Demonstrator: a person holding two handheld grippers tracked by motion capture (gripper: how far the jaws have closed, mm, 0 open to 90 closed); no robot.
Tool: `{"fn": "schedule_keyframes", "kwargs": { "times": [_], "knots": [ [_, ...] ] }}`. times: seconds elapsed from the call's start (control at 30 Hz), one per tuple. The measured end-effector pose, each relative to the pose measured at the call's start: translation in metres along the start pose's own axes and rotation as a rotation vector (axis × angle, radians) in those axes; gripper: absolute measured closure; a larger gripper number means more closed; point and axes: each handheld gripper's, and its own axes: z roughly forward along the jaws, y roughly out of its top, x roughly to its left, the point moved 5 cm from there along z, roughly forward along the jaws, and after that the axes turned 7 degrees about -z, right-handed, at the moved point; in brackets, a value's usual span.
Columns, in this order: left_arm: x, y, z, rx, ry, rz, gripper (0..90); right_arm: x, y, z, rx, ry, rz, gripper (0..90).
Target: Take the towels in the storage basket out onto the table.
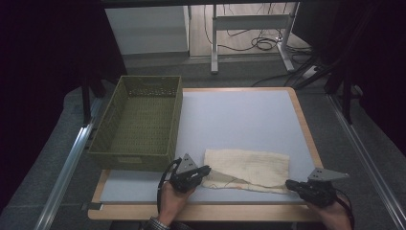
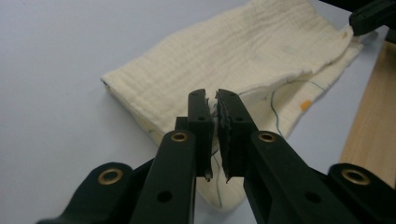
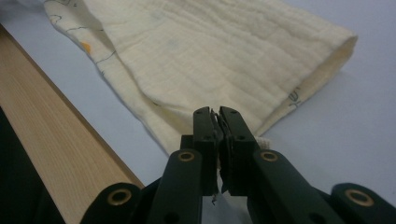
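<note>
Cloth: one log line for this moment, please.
cloth folded flat on table | left claw shut, near corner | right claw shut, other corner | basket empty

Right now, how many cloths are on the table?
1. A cream cloth lies folded near the table's front edge, right of the green basket, between the left claw and right claw. The basket looks empty.

cloth (image 1: 249,167) on the table (image 1: 239,115) near its front edge, basket (image 1: 139,122) behind-left of it

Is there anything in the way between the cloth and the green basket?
No, nothing visible. Bare table lies between the cloth and the green basket, which sits just left of and behind it.
</note>
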Motion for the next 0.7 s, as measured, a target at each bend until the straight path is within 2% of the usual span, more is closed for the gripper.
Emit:
{"fn": "schedule_keyframes", "kwargs": {
  "times": [0.17, 0.27, 0.33, 0.53, 0.7],
  "knots": [
    [0.001, -0.016, 0.0, 0.045, -0.016, -0.018, 79.9, 0.002, -0.007, -0.002, 0.005, 0.011, 0.009, 82.5],
    [0.001, -0.023, -0.003, 0.048, -0.004, -0.027, 68.0, 0.003, -0.01, -0.005, 0.013, 0.02, 0.018, 73.7],
    [0.0, -0.024, -0.007, 0.045, -0.005, -0.033, 59.4, 0.002, -0.012, -0.009, 0.018, 0.01, 0.012, 72.4],
    [-0.007, -0.015, -0.017, 0.037, -0.009, -0.012, 50.4, -0.003, -0.005, -0.027, -0.003, -0.015, 0.013, 70.7],
    [-0.01, -0.004, -0.007, 0.047, -0.037, 0.0, 51.0, -0.003, 0.009, -0.027, -0.021, -0.005, 0.02, 70.7]
  ]
}}
